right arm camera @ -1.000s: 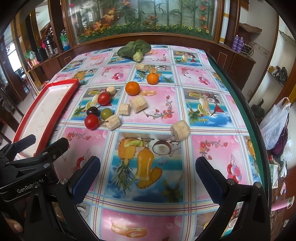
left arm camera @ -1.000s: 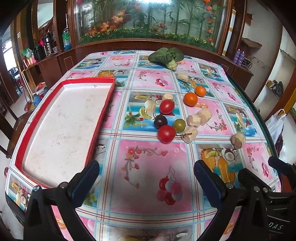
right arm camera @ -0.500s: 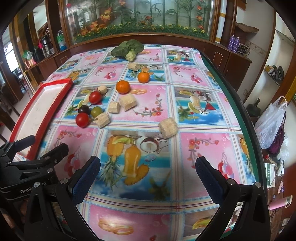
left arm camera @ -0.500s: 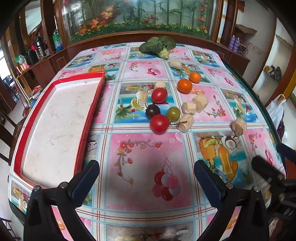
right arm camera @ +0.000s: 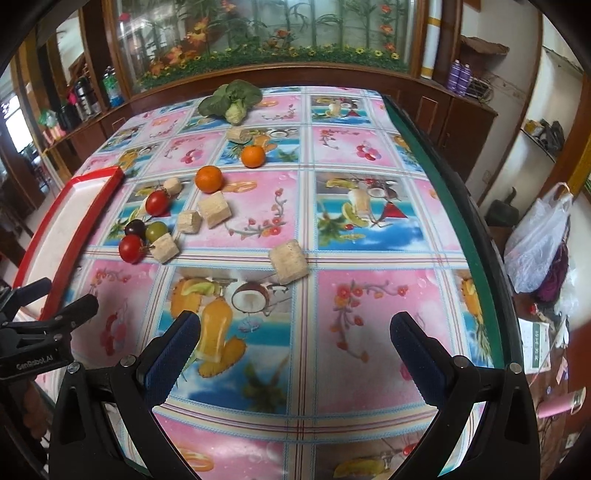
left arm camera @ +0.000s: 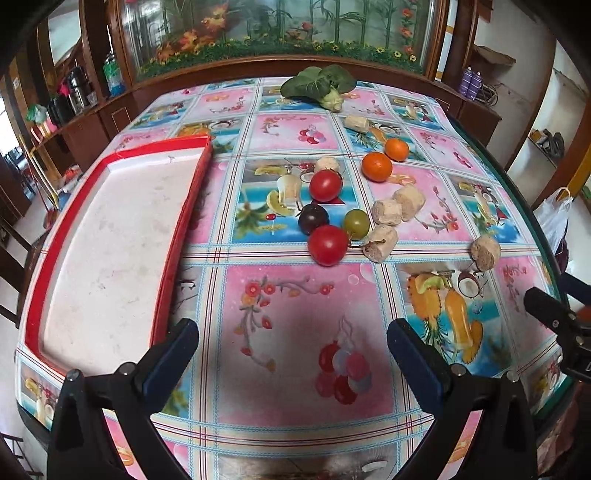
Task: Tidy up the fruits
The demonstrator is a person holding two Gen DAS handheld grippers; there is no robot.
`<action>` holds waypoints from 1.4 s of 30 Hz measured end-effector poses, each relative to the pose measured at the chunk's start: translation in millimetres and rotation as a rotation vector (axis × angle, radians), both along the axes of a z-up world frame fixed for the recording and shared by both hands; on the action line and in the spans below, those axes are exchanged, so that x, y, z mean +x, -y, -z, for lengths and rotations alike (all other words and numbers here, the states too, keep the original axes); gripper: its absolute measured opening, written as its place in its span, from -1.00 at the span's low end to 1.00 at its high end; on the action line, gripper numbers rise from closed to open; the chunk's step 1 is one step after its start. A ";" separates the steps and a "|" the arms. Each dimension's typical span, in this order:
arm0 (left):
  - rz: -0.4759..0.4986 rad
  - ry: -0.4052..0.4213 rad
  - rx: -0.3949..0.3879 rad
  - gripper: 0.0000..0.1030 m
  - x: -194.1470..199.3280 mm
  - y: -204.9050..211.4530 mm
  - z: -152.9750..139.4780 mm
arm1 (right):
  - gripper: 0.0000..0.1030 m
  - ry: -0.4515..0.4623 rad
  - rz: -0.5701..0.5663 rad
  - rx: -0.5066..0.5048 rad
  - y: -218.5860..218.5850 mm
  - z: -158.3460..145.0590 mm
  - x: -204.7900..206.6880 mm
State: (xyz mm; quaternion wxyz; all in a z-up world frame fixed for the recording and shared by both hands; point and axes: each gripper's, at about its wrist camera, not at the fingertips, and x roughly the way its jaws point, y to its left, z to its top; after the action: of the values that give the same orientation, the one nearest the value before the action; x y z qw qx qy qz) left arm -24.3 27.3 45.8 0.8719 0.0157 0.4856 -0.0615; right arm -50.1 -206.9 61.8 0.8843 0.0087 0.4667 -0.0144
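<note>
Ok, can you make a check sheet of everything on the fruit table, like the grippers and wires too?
Surface: table under a fruit-print cloth.
Job's things: red tray, nothing in it; two oranges, two red tomatoes, a dark one and a green one, all on the cloth.
Clutter: beige chunks; leafy vegetable.
Grippers: left gripper and right gripper open, holding nothing.
Cables: nothing seen.
Surroundings: wooden cabinets, plastic bag.

Saw a leafy green vegetable at the far end of the bench with its fruit-print cloth, tan cork-like chunks scattered mid-bench, a planted glass cabinet behind, purple bottles on the sideboard, and a white plastic bag at right.
</note>
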 end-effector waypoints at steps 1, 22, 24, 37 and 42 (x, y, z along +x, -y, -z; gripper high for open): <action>-0.001 -0.003 -0.001 1.00 1.3 -1.0 0.5 | 1.00 -0.003 -0.007 0.000 -0.2 0.8 2.0; 0.120 -0.064 -0.066 1.00 23.8 4.2 -0.6 | 0.05 -0.114 -0.185 0.073 4.6 44.3 66.2; 0.132 -0.084 -0.094 1.00 29.4 7.4 1.1 | -0.19 -0.125 -0.192 0.061 3.5 46.6 68.8; 0.147 -0.168 -0.140 0.40 70.2 19.7 25.2 | -0.43 -0.113 -0.237 0.058 1.4 51.2 69.2; 0.163 -0.146 -0.077 0.40 75.2 21.1 30.1 | -0.43 -0.110 -0.233 0.073 3.3 51.6 69.0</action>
State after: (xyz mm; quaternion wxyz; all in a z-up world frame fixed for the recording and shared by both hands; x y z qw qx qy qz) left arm 50.9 6.2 15.7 0.8261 0.0172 0.5424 -0.1520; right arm 18.9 -210.1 10.1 0.8521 -0.0142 0.5125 0.1051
